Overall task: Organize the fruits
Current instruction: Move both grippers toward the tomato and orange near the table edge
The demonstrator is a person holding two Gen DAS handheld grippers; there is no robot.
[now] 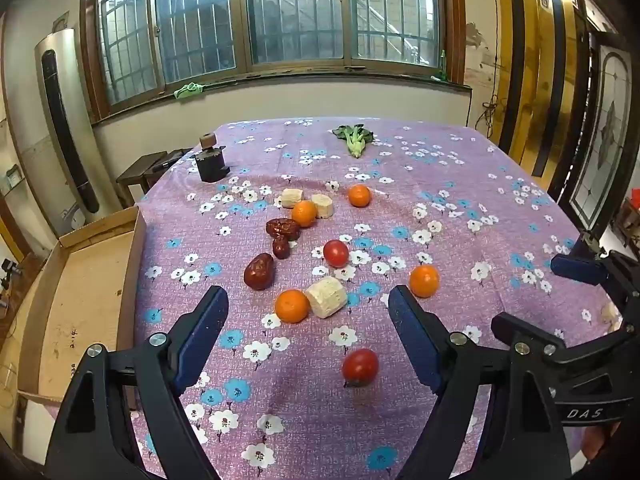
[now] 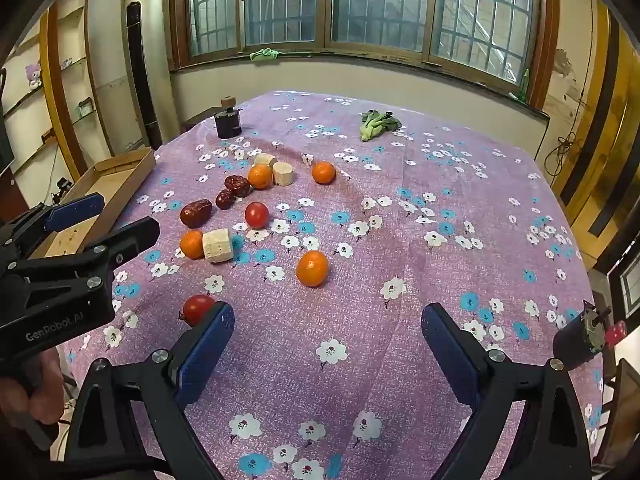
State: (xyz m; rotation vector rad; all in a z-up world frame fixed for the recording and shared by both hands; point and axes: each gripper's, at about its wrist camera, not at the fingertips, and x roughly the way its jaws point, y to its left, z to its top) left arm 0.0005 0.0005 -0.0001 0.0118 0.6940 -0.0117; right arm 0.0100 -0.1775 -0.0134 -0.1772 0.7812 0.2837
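I see a purple tablecloth (image 1: 460, 208) patterned with white and blue flowers, orange mandarins (image 1: 292, 306), red tomatoes (image 1: 360, 367), dark-red dates (image 1: 259, 271), and green bok choy (image 1: 354, 138).

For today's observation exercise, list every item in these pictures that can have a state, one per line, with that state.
left gripper: open, empty.
right gripper: open, empty.
cardboard box: open-topped, nothing visible inside.
oranges: four, loose on the tablecloth.
tomatoes: two, whole, apart.
red dates: loose, ungrouped.
leafy green: lying flat at the far end.
windows: shut.

Floral-clothed table (image 1: 460, 208), oranges (image 1: 292, 306), tomatoes (image 1: 360, 367), dates (image 1: 259, 271), greens (image 1: 354, 138)
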